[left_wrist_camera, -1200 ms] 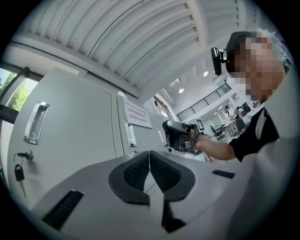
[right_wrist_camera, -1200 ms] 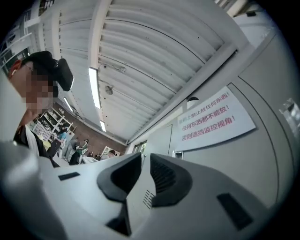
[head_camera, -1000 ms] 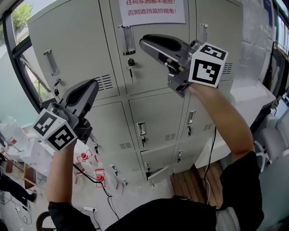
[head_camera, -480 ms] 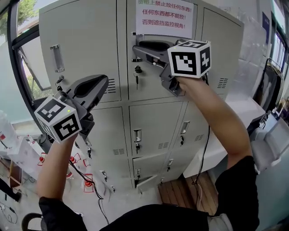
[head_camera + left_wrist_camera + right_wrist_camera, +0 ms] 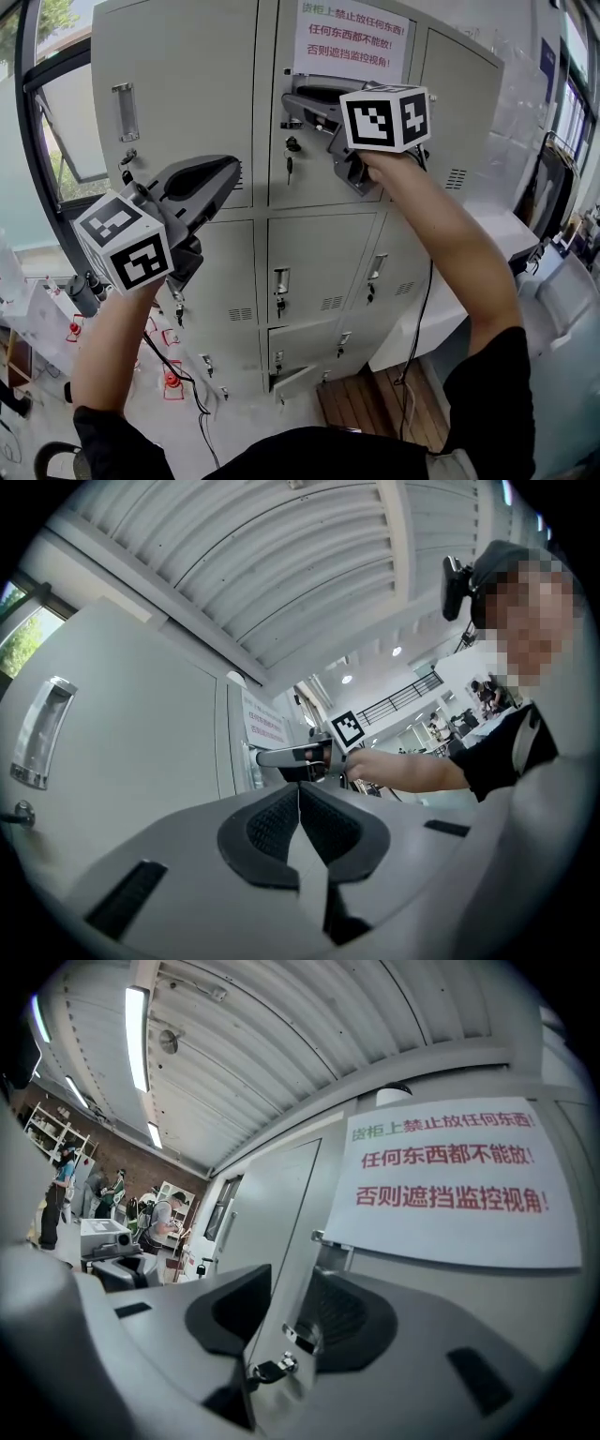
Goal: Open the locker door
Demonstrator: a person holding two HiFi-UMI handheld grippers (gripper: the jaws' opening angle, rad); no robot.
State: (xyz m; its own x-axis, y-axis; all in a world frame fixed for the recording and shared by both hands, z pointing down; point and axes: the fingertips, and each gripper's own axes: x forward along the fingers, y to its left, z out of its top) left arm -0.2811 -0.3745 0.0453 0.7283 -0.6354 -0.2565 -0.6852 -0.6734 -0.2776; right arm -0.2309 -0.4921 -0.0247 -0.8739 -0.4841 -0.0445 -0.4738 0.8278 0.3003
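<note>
At the locker bank (image 5: 187,84), with right gripper (image 5: 291,1309) jaws clamping the door handle (image 5: 287,1283) and left gripper (image 5: 298,797) jaws closed empty, pull squarely or risk slipping off.

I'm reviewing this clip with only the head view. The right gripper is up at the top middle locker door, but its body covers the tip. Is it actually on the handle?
Observer: Yes. In the right gripper view, the right gripper has its jaws closed on the door handle, with one pad on each side.
Operator: Is the left one carrying anything?
Observer: No. The left gripper is held away from the lockers. Its own view shows the pads pressed together with nothing between them.
Operator: Is anyone else close to the lockers?
Observer: Not that I can see. The right gripper view shows people far across the room, which your view misses.
</note>
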